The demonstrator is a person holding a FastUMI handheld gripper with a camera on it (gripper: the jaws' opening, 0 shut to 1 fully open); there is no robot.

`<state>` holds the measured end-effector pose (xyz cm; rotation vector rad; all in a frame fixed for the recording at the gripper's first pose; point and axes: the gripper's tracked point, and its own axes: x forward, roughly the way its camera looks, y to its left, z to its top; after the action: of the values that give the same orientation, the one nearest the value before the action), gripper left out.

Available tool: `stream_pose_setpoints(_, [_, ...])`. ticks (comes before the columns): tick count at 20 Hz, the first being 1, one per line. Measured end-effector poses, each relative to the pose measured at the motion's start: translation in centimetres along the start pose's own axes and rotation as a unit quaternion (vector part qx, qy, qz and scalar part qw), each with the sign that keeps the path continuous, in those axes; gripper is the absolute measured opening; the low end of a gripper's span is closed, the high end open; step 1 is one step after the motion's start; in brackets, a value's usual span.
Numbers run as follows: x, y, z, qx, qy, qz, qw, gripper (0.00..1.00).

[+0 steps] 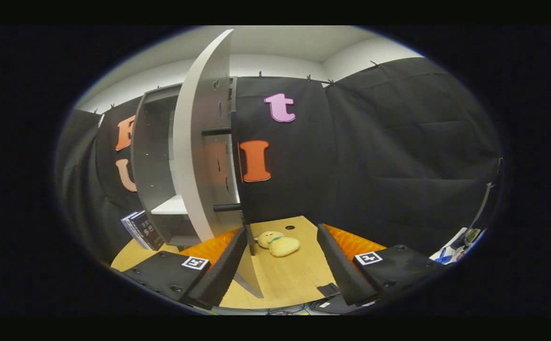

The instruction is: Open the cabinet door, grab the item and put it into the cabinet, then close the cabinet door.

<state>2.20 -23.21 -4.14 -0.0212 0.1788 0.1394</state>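
Note:
The grey cabinet [154,161] stands on the wooden table to the left, and its door [199,142] is swung open toward me, edge-on, with two dark bar handles [227,207] on its face. The door's lower corner reaches down beside my left finger [223,270]. A yellow plush toy [279,244] with a green collar lies on the table [294,279] just ahead of the fingers, between them. My gripper [284,265] is open with nothing held. A white shelf [173,207] shows inside the cabinet.
Several books [141,230] lean against the cabinet's left side. A round cable hole [290,228] sits in the table behind the toy. Loose items [460,246] lie at the far right by the black cloth wall. Cables hang below the table's front edge.

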Motion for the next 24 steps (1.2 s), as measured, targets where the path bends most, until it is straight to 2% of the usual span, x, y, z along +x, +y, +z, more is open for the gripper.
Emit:
stream_pose_setpoints(5, [-0.1, 5.7, -0.7, -0.006, 0.010, 0.063, 0.998, 0.96])
stream_pose_setpoints(8, [0.1, 8.4, -0.9, -0.006, 0.014, 0.084, 0.996, 0.96])
stream_pose_setpoints(17, [1.5, 15.4, -1.6, 0.008, 0.010, 0.108, 0.994, 0.96])
stream_pose_setpoints(24, [4.6, 20.7, -1.9, 0.001, -0.013, 0.097, 0.995, 0.96])
